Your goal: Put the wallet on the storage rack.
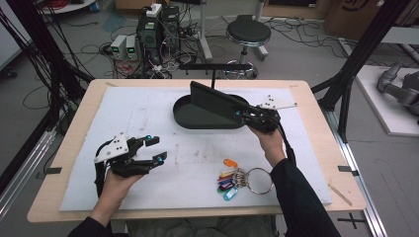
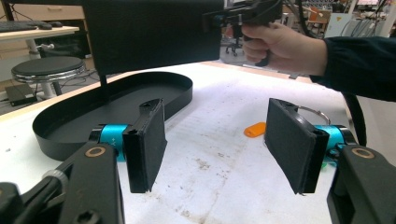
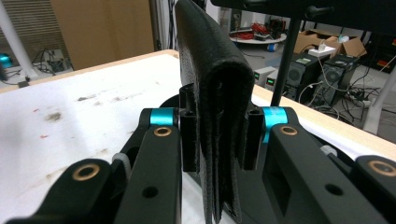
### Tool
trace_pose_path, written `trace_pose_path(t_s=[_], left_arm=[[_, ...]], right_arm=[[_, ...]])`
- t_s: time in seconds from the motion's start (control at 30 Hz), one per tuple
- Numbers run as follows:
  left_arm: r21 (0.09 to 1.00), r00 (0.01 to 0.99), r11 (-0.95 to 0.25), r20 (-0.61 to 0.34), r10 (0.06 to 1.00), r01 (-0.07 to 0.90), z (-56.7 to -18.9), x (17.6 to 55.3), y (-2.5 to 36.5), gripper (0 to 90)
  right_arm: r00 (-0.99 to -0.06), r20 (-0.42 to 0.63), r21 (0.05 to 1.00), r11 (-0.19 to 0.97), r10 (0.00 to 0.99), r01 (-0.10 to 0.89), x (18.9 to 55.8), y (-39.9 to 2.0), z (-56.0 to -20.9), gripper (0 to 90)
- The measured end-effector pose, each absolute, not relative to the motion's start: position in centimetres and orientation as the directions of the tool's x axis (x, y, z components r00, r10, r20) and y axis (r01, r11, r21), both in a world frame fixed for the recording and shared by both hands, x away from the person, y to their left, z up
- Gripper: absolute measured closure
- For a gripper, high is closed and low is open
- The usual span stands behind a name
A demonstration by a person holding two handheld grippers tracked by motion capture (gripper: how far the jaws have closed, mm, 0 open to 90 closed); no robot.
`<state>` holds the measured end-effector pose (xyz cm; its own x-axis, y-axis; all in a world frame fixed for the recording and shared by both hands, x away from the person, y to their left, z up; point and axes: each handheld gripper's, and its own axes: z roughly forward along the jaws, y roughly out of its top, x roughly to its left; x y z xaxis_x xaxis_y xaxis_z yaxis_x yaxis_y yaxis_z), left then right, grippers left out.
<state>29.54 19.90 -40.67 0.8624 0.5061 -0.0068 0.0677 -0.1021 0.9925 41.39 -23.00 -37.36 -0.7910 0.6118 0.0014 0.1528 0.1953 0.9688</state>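
My right gripper (image 1: 239,114) is shut on a folded black leather wallet (image 1: 213,100) and holds it in the air above the black oval tray (image 1: 184,111). In the right gripper view both pads (image 3: 188,140) press on the wallet (image 3: 212,84), which stands on edge with its folded spine up. The left gripper view has the wallet (image 2: 149,32) hanging over the tray (image 2: 56,122), gripped at its corner. My left gripper (image 1: 156,149) rests on the white mat at the left, open, nothing between its pads (image 2: 148,145).
A black T-shaped stand (image 1: 213,70) rises behind the tray. A key ring (image 1: 259,180) with several coloured tags (image 1: 227,180) lies on the mat (image 1: 148,113) near the front right; an orange tag (image 2: 254,129) lies beyond my left jaws. A stool (image 1: 248,33) stands on the floor behind the table.
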Motion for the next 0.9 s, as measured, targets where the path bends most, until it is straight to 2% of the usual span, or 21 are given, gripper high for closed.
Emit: trace_pose_path(t_s=[0.63,0.73,0.9], left_arm=[[0.992,0.867,-0.111,0.001,0.499,0.063,-40.9,29.1,20.0,38.3],[0.993,0.874,-0.111,0.015,0.486,0.045,-40.9,28.8,20.1,43.7],[0.993,0.873,-0.112,0.016,0.487,0.045,-40.9,28.7,20.0,42.8]], right_arm=[[-0.769,0.035,0.947,0.225,0.638,0.23,45.7,-20.6,-40.5,75.8],[-0.762,0.04,0.946,0.222,0.646,0.237,46.1,-20.5,-41.0,75.8],[-0.755,0.048,0.94,0.226,0.654,0.256,46.7,-20.3,-42.0,75.7]])
